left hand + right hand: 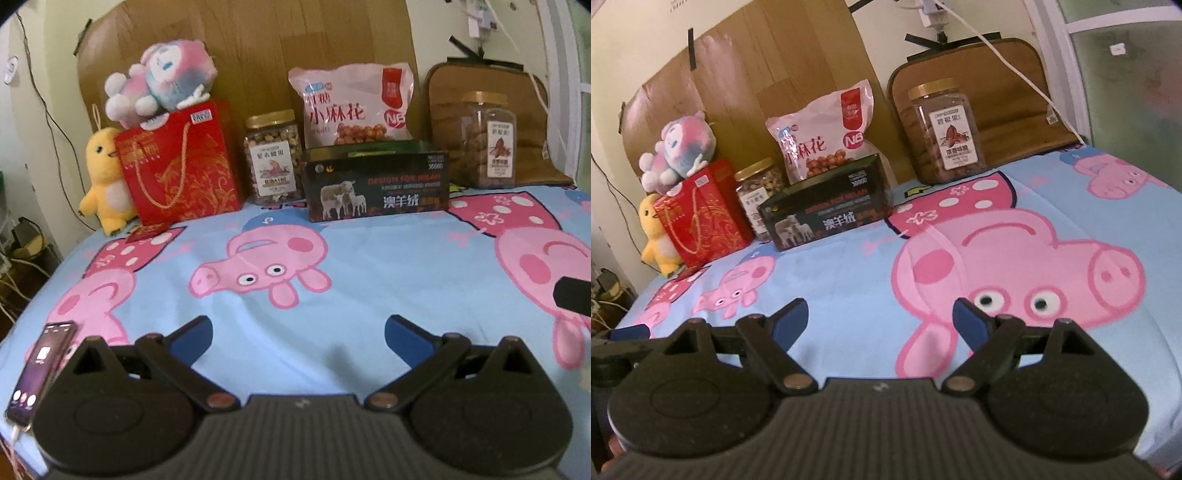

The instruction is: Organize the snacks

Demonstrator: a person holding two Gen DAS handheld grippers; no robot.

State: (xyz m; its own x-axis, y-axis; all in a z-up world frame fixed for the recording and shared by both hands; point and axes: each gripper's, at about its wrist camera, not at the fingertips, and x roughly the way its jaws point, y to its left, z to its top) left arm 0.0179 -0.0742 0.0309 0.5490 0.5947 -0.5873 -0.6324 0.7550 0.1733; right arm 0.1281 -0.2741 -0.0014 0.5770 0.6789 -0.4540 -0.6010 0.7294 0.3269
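Note:
On the far side of the cartoon-pig sheet (369, 258) stand the snacks. A pink snack bag (351, 105) (822, 134) stands in a black open box (375, 182) (827, 216). A small nut jar (271, 158) (759, 195) is left of the box. A larger gold-lidded jar (484, 142) (943, 134) stands at the right. My left gripper (299, 338) is open and empty, low over the sheet's near part. My right gripper (881, 319) is open and empty too, well short of the snacks.
A red gift bag (179, 162) (701, 216) stands left of the small jar, with a pink-blue plush (162, 79) (677, 157) on top and a yellow chick plush (105, 181) (657, 236) beside it. A phone (38, 373) lies at the near left edge. A brown cushion (997, 96) leans behind the large jar.

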